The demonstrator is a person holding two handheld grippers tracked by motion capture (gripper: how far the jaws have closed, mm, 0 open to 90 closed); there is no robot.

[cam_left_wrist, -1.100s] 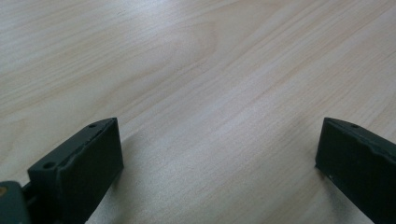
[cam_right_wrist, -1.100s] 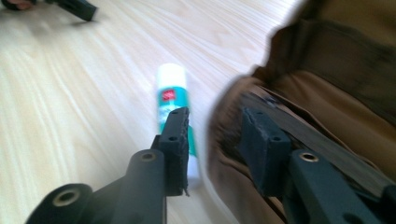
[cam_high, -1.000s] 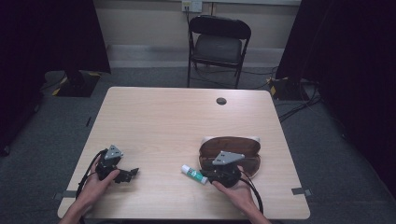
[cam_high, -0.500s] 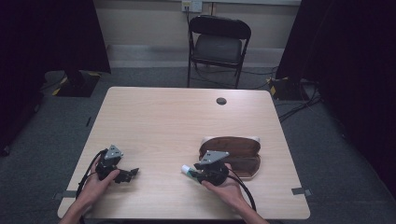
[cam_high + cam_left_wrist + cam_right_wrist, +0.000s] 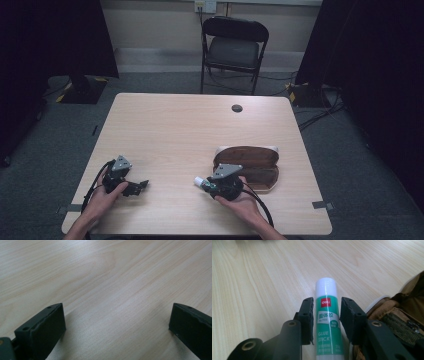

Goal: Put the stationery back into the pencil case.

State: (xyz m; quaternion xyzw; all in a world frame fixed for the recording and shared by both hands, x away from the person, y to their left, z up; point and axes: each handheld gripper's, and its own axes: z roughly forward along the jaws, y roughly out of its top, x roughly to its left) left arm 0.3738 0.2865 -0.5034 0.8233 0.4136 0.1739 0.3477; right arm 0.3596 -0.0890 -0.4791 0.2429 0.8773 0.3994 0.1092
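Two grippers sat near the table's point(image 5: 190, 125) near edge: the right gripper point(image 5: 326, 317) had its jaws closed around a glue stick point(image 5: 327, 322) just left of the brown case point(image 5: 246, 161), while the left gripper point(image 5: 115, 325) gaped wide, holding nothing.

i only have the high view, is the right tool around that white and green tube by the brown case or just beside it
observer: Around it. The right tool has one jaw on each side of the green and white plastic glue stick, very close. I cannot tell if they press on it.
operator: sure it's glue
observer: Yes, the label reads GLUE STICK under a red deli logo.
operator: left tool holding anything
observer: No, the left tool is wide open, with just the light wooden table between its jaws.
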